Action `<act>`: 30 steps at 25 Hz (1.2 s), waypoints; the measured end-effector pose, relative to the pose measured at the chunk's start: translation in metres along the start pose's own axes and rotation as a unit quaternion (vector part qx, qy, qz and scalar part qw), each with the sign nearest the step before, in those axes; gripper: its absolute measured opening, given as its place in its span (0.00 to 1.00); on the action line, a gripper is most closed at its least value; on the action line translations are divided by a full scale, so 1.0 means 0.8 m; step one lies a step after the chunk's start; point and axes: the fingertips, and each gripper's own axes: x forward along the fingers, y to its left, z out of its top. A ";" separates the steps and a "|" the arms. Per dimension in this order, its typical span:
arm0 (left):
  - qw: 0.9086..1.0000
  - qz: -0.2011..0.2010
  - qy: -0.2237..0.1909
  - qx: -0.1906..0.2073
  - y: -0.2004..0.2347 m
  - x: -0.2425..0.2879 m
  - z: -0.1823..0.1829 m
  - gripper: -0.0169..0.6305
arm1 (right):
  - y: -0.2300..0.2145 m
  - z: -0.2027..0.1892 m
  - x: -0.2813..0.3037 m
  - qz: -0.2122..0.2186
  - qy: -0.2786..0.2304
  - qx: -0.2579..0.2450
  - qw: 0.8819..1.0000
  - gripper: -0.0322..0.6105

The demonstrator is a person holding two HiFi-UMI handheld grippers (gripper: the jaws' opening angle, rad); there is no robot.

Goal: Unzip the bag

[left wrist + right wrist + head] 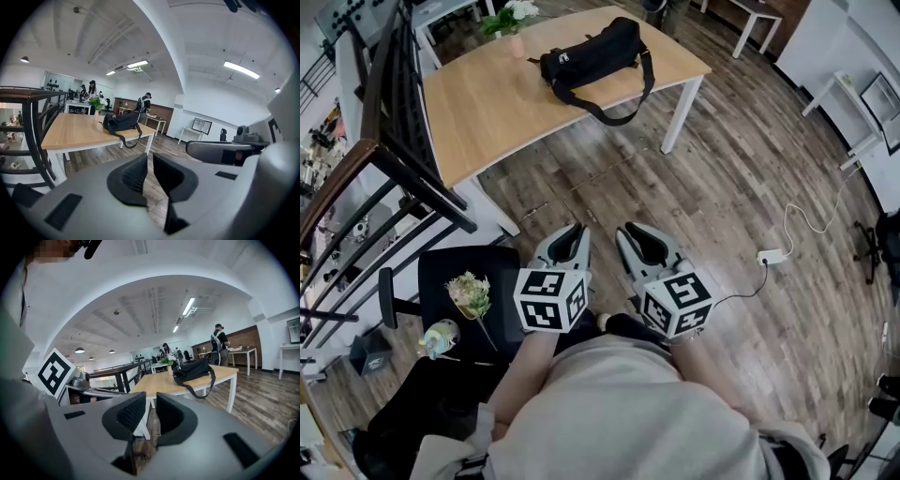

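**Bag on the table, both grippers held well short of it**

Head view: the black bag [591, 54] lies near the far edge of the wooden table [487, 112]. Its strap [619, 111] loops over the near side. The left gripper [574, 230] and right gripper [630, 230] sit side by side above the plank floor [741, 169], close to the person's body and well apart from the table.

Left gripper view: the jaws are clenched – only a sliver shows between them, and nothing is in it. The bag [121, 123] rests on the table ahead, slightly left.

Right gripper view: the jaws stand parted with a clear gap – released and empty. The bag [192, 370] sits on the table ahead to the right, strap hanging off the edge.
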 end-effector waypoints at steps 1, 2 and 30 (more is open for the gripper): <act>1.000 0.005 -0.001 -0.003 -0.001 0.001 -0.001 0.07 | -0.002 -0.002 -0.002 0.002 0.002 0.000 1.000 0.17; 1.000 0.009 -0.001 -0.005 -0.002 0.001 -0.003 0.07 | -0.004 -0.004 -0.003 0.004 0.004 0.001 1.000 0.17; 0.999 -0.041 0.020 -0.026 0.102 0.188 0.067 0.18 | -0.146 0.044 0.168 -0.054 0.003 0.034 0.998 0.20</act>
